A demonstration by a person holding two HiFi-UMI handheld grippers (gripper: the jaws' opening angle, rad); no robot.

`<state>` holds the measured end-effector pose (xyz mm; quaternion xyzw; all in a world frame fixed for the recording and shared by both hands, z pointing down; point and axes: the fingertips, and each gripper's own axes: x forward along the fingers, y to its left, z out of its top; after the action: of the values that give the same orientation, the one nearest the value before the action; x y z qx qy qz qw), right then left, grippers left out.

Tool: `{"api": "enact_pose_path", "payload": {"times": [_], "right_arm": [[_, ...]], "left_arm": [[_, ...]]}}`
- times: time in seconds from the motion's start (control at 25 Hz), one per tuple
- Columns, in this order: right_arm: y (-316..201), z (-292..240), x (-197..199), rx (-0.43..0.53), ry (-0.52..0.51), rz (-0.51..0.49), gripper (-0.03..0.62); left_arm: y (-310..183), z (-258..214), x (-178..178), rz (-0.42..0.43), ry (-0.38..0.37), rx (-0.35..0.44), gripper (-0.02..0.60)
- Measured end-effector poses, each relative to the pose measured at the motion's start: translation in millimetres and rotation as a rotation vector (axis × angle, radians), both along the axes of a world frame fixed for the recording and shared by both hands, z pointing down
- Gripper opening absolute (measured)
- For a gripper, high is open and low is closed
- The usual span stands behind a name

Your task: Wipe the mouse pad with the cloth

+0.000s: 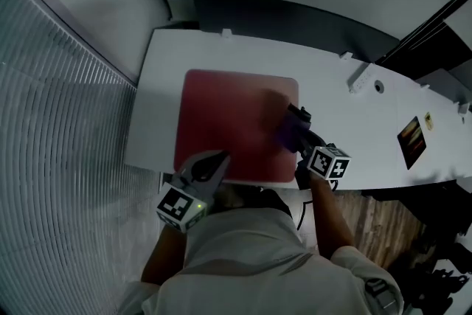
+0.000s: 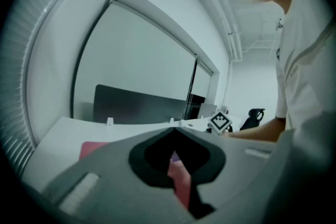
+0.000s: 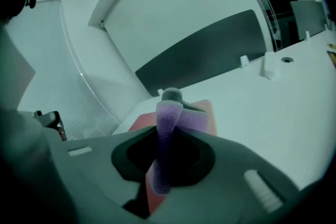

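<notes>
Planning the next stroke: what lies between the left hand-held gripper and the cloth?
Only bare mouse pad, in the head view, from the left hand-held gripper to the cloth.

Head view overhead, gripper views low, sharing mouse pad (image 1: 225, 122)

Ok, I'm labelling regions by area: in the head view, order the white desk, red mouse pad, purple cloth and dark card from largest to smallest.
1. white desk
2. red mouse pad
3. purple cloth and dark card look about equal; the cloth is bunched, so I won't rank them.

Office, white desk (image 1: 332, 111), dark divider panel (image 1: 295, 18), chair (image 2: 253, 117)
</notes>
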<state>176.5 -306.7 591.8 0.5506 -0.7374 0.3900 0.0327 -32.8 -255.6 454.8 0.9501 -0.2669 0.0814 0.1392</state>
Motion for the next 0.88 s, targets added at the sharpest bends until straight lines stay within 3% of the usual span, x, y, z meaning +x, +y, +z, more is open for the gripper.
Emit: {"api": "enact_pose_path", "payload": {"times": [0.12, 0.32, 0.56, 0.72, 0.88], "right_arm": [[-10, -13, -80, 0.008, -0.026, -0.097, 0.048], [-30, -12, -216, 0.004, -0.093, -0.287, 0.048], [-45, 5, -349, -0.085, -0.123, -0.449, 0.048], [-50, 48, -392, -0.207, -0.121, -0.458, 0.048], [-48, 64, -378, -0.264, -0.041, -0.437, 0.048]], "left_arm": [[2, -3, -48, -0.036, 0.002, 0.013, 0.000], [5, 10, -126, -0.097, -0.078, 0.062, 0.000], [10, 9, -209, -0.178, -0.084, 0.045, 0.000], [18, 19, -243, -0.230, -0.076, 0.012, 0.000], [25, 7, -241, -0.252, -0.062, 0.002, 0.000]]}}
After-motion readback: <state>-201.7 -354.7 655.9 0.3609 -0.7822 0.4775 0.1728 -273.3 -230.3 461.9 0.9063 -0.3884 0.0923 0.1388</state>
